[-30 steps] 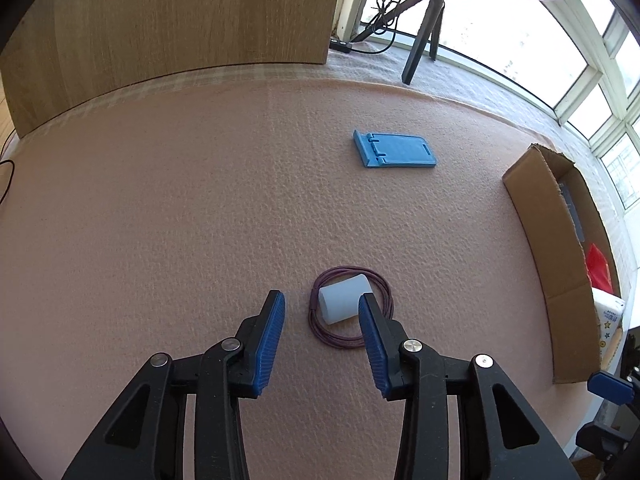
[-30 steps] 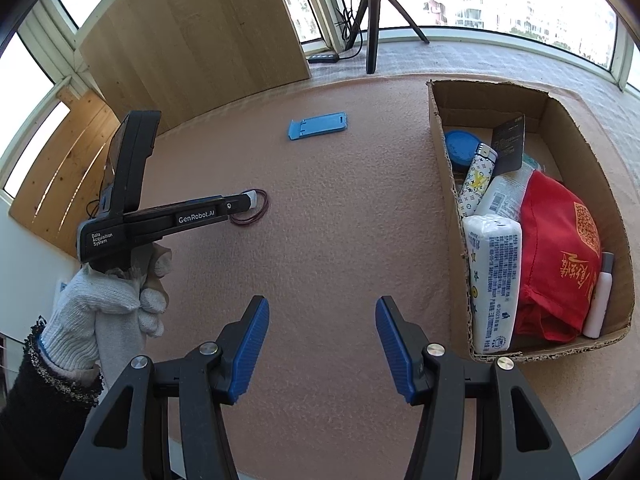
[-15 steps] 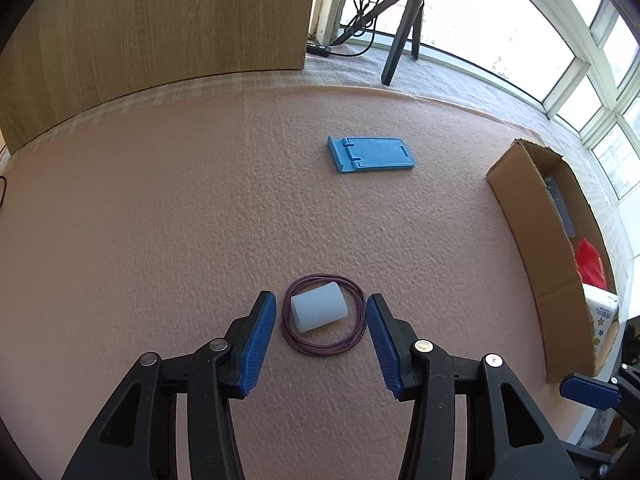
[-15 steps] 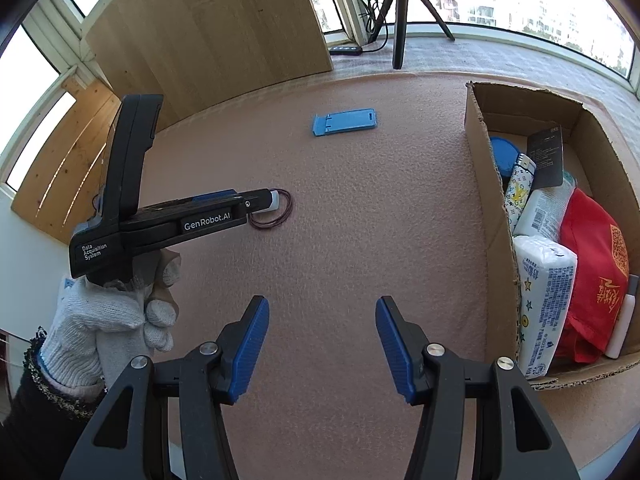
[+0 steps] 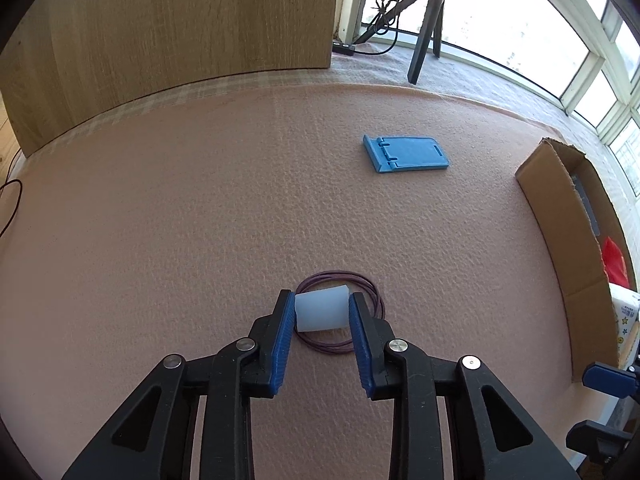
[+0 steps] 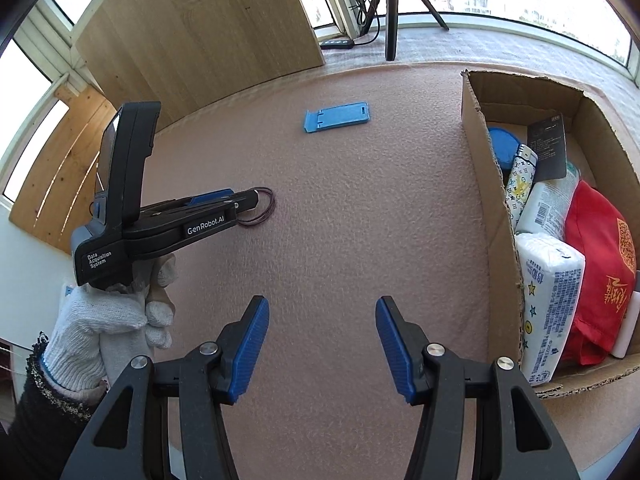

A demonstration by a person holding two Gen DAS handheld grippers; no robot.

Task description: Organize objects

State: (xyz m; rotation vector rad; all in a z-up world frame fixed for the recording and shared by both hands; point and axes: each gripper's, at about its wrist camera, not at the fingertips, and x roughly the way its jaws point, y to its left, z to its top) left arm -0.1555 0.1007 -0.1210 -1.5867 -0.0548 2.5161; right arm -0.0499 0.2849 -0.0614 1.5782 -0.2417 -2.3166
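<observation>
Left gripper (image 5: 321, 312): jaws have just been closing and now clamp the white cylinder (image 5: 320, 308) end to end, inside the purple cord loop (image 5: 372, 296) on the pink mat (image 5: 200, 220). Right gripper (image 6: 322, 342): jaws apart, nothing between them. Blue stand (image 5: 406, 154) lies well ahead of the left gripper; cardboard box (image 6: 480, 168) sits to the right gripper's right.

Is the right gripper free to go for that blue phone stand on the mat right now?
Probably yes. The right gripper is open and empty, and bare mat lies between it and the blue phone stand. The left gripper, shut on the white block, is off to the side.
</observation>
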